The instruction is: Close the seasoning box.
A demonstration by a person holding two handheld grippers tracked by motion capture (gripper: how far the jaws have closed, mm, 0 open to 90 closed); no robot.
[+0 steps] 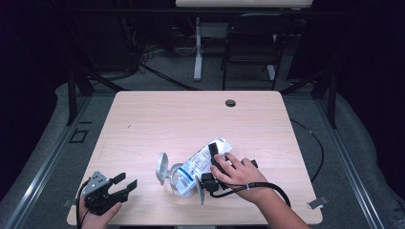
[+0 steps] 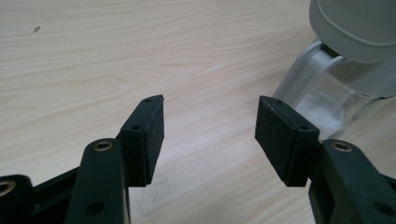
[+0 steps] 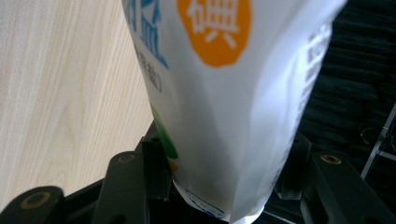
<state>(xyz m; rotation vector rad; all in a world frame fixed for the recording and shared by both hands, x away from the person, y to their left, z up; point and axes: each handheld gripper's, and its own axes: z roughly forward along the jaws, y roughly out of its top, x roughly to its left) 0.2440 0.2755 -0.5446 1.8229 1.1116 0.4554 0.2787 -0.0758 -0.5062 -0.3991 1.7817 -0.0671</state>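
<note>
White and blue, the bag lay tilted in the right hand-held gripper, which held it tight between both jaws. In the right gripper view the bag rose up from between the two black jaws, and each pad pressed on one side of it. An orange patch with white marks sat high on the bag, with blue writing beside it. The right hand wrapped over the top of its hand-held gripper, fingers spread, with the forearm coming from the near edge of the tabletop. A black cable looped out behind that hand.

The low end of the bag pointed down into a clear jar that lay just below the right hand-held gripper. The jar's grey lid stood open beside it, on the side away from that hand. I could not tell what was in the jar from above.

The left hand-held gripper rested well apart from the bag, at the near corner of the tabletop. Its jaws stood wide open with nothing between them. In the left gripper view, the jar showed just past the right pad, with something white and powdery inside. The grey lid hung above it.
</note>
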